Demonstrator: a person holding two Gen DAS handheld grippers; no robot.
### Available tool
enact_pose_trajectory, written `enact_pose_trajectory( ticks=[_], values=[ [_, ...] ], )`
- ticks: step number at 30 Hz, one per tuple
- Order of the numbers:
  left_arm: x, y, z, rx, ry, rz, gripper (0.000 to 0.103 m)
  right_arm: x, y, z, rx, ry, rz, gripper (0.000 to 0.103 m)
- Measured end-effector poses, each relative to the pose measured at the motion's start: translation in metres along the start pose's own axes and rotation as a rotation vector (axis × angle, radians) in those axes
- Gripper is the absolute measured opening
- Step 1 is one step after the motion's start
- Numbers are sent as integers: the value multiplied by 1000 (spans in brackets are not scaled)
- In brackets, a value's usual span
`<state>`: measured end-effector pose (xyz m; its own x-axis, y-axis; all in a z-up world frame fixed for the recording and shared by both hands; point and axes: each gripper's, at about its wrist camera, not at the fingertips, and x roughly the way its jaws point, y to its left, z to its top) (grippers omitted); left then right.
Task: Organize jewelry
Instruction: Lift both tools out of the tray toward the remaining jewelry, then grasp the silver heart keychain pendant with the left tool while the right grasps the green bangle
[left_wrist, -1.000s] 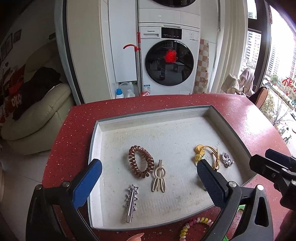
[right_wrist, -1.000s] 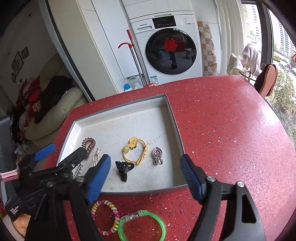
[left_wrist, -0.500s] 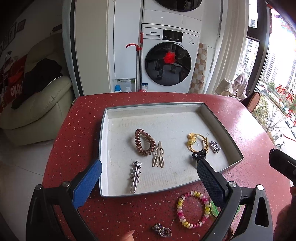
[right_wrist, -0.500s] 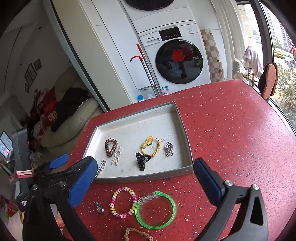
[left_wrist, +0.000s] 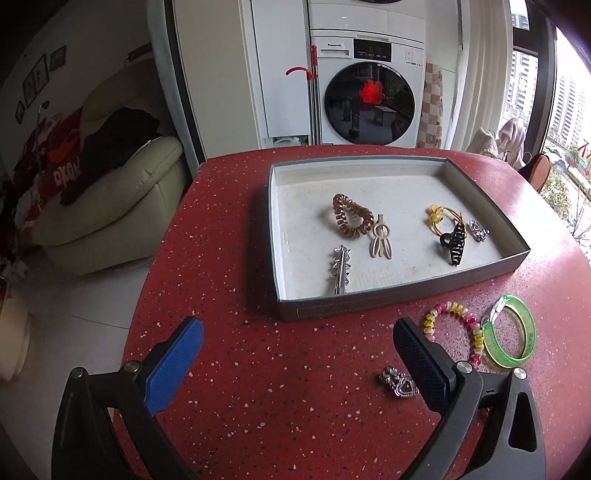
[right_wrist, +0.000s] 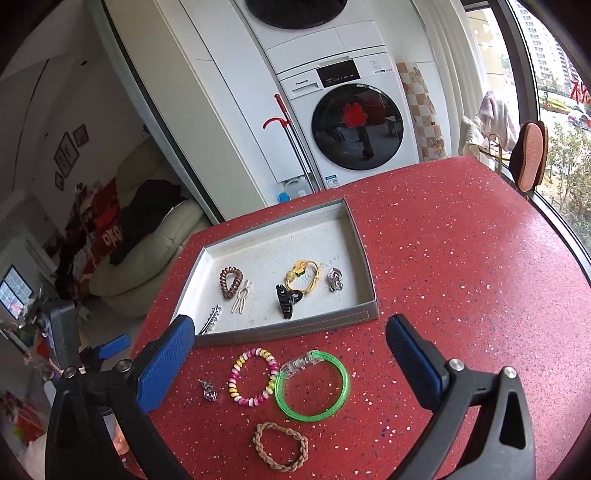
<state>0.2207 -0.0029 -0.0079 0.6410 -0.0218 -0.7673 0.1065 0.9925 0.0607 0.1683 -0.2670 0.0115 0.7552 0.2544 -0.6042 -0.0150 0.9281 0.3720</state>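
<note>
Both tongs have drawn back from the tray (left_wrist: 402, 308) since a second ago, so more of the red speckled surface (left_wrist: 258, 387) now shows in front of it. I hold my left tongs (left_wrist: 295, 354) wide open and empty above the surface, a small silver heart charm (left_wrist: 398, 386) lying just beside the right finger. My right tongs (right_wrist: 290, 354) also stand fully open, gripping nothing. Inside the tray lie a brown coil hair tie (right_wrist: 231, 281), a beige clip (right_wrist: 242, 295), a spiked silver clip (right_wrist: 210, 319), a black claw clip (right_wrist: 285, 299), a yellow hair tie (right_wrist: 302, 280) and a silver ornament (right_wrist: 334, 279). On the surface before the tray lie a pink-and-yellow bead bracelet (right_wrist: 253, 376), a green bangle (right_wrist: 312, 386) and a braided tan bracelet (right_wrist: 280, 446).
</note>
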Motion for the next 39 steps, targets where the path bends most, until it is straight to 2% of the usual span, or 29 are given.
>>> enact_pose_trajectory(
  ticks=[5, 8, 16, 24, 30, 31, 33, 35, 38, 39],
  values=[
    [2, -1, -20, -31, 64, -77, 103, 4, -10, -12, 6, 72, -36, 103],
    [3, -8, -29, -46, 91, -98, 103, 9, -18, -20, 20, 119, -55, 103],
    [13, -21, -40, -79, 136, -82, 103, 23, -33, -39, 21, 220, -126, 103],
    [18, -26, -41, -107, 137, -58, 103, 34, -38, -46, 20, 256, -170, 103],
    [19, -37, -43, -80, 138, -50, 103, 50, -35, -47, -15, 290, -209, 103],
    [21, -38, -43, -75, 141, -51, 103, 53, -35, -47, -19, 294, -215, 102],
    [20, -41, -44, -67, 135, -43, 103, 59, -33, -46, -27, 303, -223, 95],
    [19, -43, -44, -58, 129, -38, 99, 65, -31, -46, -37, 314, -226, 94],
    [17, -45, -43, -48, 122, -47, 92, 71, -25, -47, -86, 319, -259, 86],
    [16, -45, -43, -43, 114, -49, 83, 73, -22, -47, -108, 319, -270, 83]
  ],
)
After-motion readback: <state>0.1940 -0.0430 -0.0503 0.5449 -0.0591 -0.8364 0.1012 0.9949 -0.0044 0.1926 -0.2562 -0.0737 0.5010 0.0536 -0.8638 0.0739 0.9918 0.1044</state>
